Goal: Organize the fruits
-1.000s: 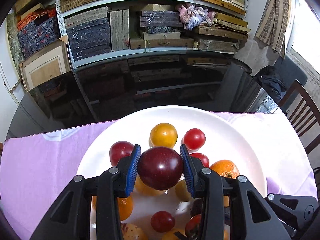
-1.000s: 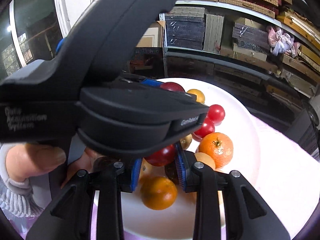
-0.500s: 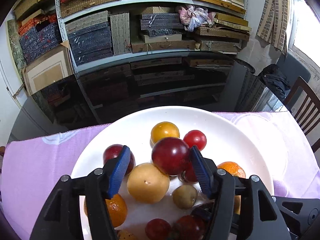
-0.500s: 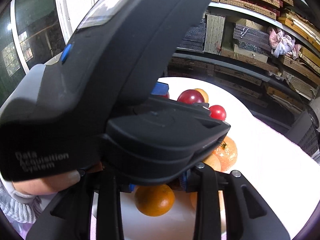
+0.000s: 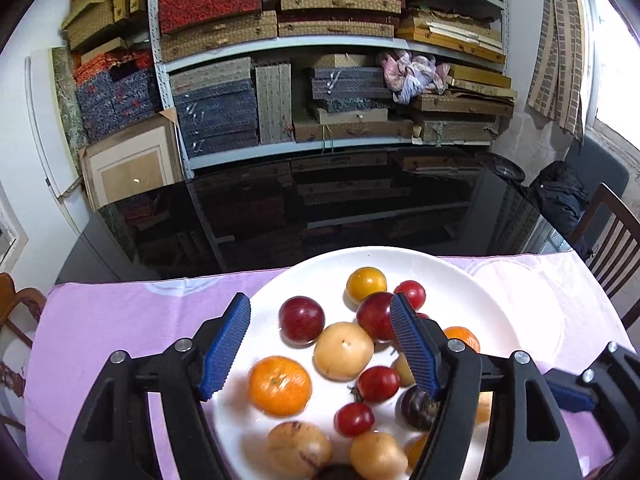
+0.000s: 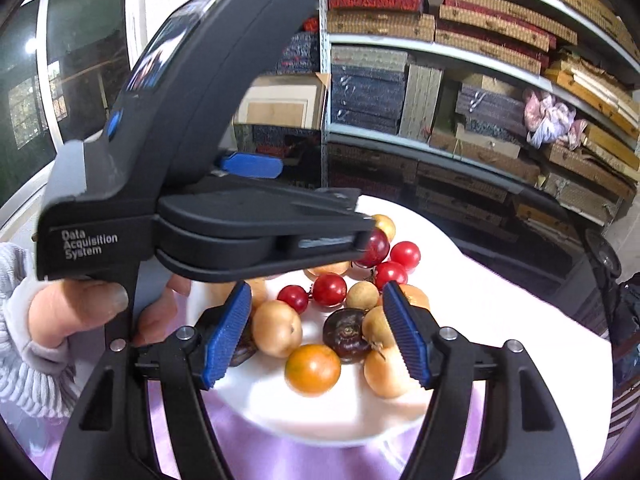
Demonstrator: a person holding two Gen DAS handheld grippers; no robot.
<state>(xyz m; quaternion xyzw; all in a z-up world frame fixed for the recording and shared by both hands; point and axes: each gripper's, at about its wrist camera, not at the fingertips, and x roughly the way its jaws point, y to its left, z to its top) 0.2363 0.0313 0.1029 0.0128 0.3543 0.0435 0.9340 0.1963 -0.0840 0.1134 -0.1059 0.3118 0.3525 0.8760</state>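
Observation:
A white plate [image 5: 472,280] on a lilac cloth holds several fruits: dark red plums [image 5: 301,319], cherry tomatoes [image 5: 378,383], oranges [image 5: 279,385], pale yellow round fruits [image 5: 343,350] and a dark purple fruit [image 6: 346,334]. My left gripper [image 5: 320,344] is open and empty above the plate; a plum [image 5: 374,315] lies on the plate by its right finger. My right gripper [image 6: 316,332] is open and empty over the plate's near side. The left gripper's body [image 6: 224,224] fills the left of the right wrist view, held by a hand.
The cloth [image 5: 120,312] covers the near part of a glossy black table [image 5: 320,208]. Shelves stacked with boxes [image 5: 328,80] stand behind the table. A wooden chair [image 5: 612,248] stands at the right, another chair's edge [image 5: 16,308] at the left.
My left gripper opened, let the dark red plum down onto the plate and drew back to the left. My right gripper opened too and pulled back from the fruits.

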